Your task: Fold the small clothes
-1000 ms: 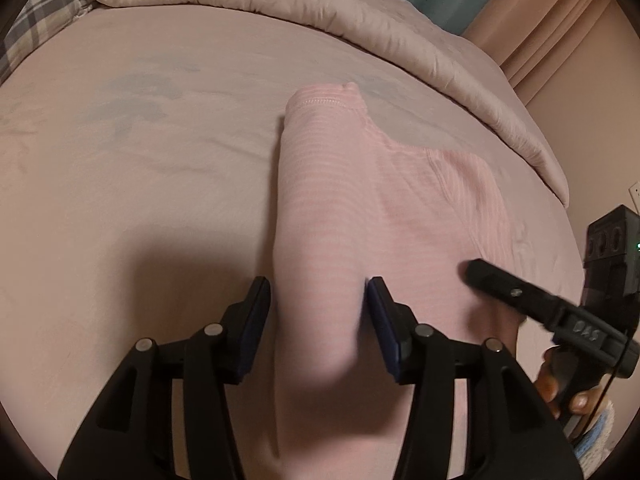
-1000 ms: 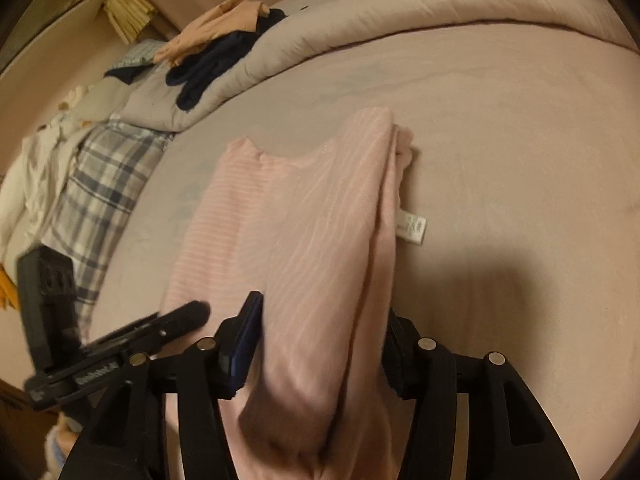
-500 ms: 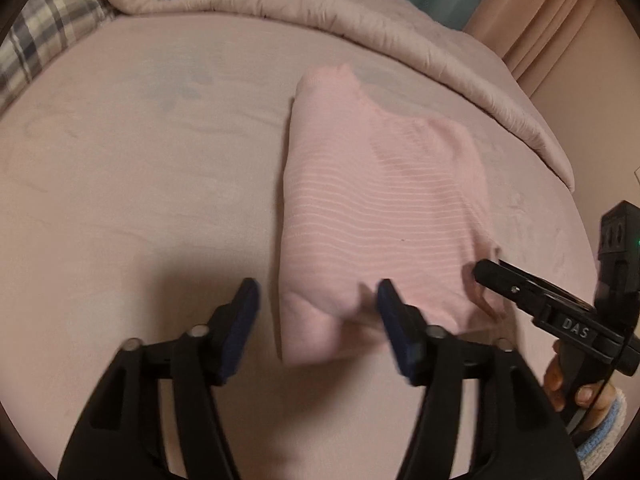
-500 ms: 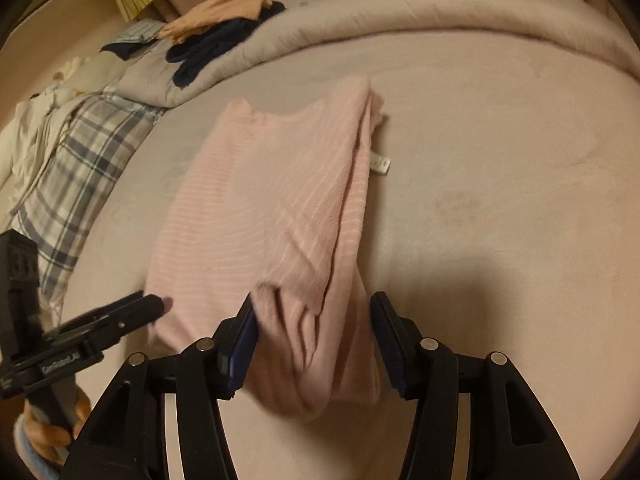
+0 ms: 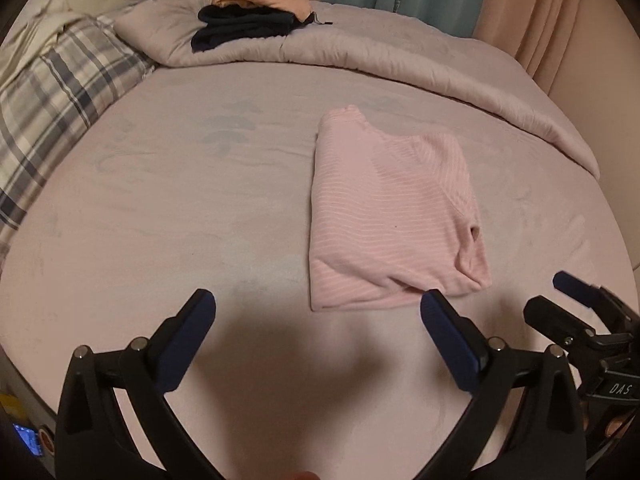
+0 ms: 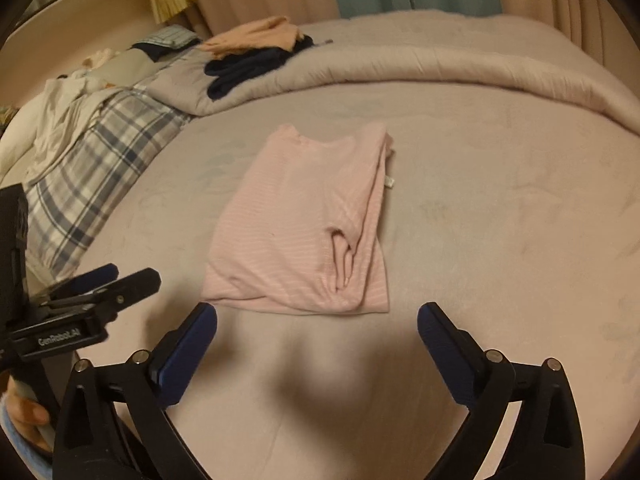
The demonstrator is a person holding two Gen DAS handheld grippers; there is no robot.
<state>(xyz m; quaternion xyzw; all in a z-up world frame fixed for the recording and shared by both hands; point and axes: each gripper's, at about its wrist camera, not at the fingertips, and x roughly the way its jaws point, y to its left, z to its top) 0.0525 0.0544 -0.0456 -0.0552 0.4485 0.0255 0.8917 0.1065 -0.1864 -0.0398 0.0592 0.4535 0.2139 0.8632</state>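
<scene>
Both claws have let go of the pink striped top (image 5: 390, 216) and drawn back, their jaws having just spread wide with nothing between them, left claw (image 5: 316, 316) and right claw (image 6: 317, 322) apart, the folded top lying flat on the bed (image 5: 180, 208) just ahead of their tips.

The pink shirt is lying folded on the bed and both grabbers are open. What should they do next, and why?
Probably lift the pink shirt onto the folded clothes pile. It lies flat, and both the left gripper and right gripper have just opened, empty.
</scene>
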